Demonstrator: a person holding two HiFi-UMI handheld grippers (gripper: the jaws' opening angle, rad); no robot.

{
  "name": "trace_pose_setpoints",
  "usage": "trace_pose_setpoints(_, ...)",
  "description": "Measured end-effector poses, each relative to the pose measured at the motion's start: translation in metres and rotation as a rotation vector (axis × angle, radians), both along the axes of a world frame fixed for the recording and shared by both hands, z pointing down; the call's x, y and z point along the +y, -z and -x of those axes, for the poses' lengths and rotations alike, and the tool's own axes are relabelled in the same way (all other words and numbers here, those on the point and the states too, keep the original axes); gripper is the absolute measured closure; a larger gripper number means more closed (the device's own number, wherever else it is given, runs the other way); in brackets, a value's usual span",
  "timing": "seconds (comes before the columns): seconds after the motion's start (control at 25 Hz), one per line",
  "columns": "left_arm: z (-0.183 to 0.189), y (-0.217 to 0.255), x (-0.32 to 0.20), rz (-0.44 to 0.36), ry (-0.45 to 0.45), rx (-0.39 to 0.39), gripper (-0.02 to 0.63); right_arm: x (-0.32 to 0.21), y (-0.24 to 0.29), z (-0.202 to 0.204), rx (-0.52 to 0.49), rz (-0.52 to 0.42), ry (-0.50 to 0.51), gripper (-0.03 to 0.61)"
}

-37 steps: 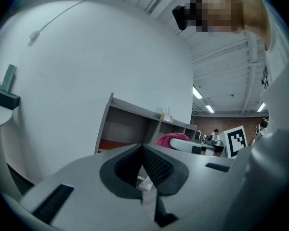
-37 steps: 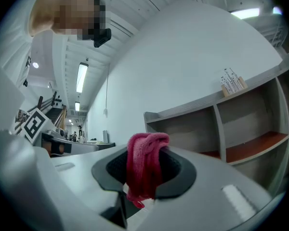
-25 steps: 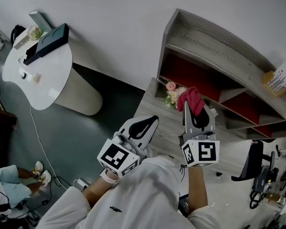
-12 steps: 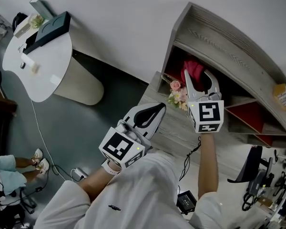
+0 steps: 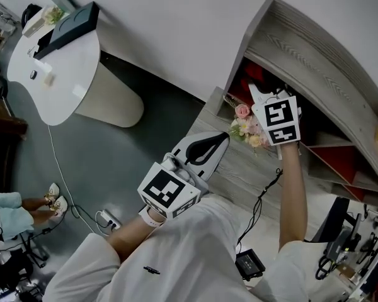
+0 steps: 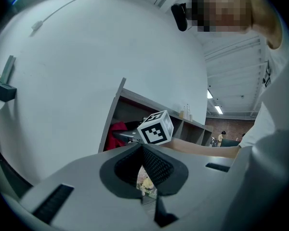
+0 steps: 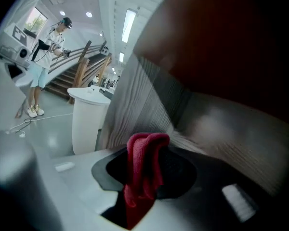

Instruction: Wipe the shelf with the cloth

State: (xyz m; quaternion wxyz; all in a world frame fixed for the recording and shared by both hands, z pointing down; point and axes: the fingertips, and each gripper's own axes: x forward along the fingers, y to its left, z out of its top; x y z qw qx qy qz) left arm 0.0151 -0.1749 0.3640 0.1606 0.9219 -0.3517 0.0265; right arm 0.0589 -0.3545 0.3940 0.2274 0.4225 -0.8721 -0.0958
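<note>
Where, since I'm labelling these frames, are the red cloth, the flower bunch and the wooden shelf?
red cloth (image 7: 143, 167): right gripper view, on the folded fabric pinched between the jaws.
flower bunch (image 5: 246, 124): head view, on the pink and pale blooms.
wooden shelf (image 5: 315, 58): head view, on its grey top board.

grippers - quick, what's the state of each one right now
Left gripper: shut, jaws together, holding nothing.
Right gripper: shut on the crumpled red terry cloth, inside the grey wooden shelf.
</note>
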Motion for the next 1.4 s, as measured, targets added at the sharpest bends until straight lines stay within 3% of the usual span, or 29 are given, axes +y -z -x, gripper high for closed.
trace_pose_setpoints(0.36, 0.001, -0.013, -0.002, 0.03, 0.019, -0.011, 0.612, -0.027, -0.061, -0.006, 0.213, 0.139, 0.011, 0.457)
trace_pose_setpoints(0.84, 0.002, -0.003, 0.018, 0.014, -0.006, 0.005, 0.612, -0.019, -0.059, -0.058, 0.244, 0.216, -0.165, 0.46)
trace_pose_setpoints(1.08, 0.0, 0.006, 0.034, -0.001, -0.043, 0.032, 0.612, -0.001, -0.064, -0.105, 0.263, 0.256, -0.336, 0.462)
trace_pose_setpoints(1.4, 0.012, 0.008, 0.059, -0.009, -0.06, 0.069, 0.612, 0.031, -0.068, -0.17, 0.327, 0.264, -0.676, 0.462)
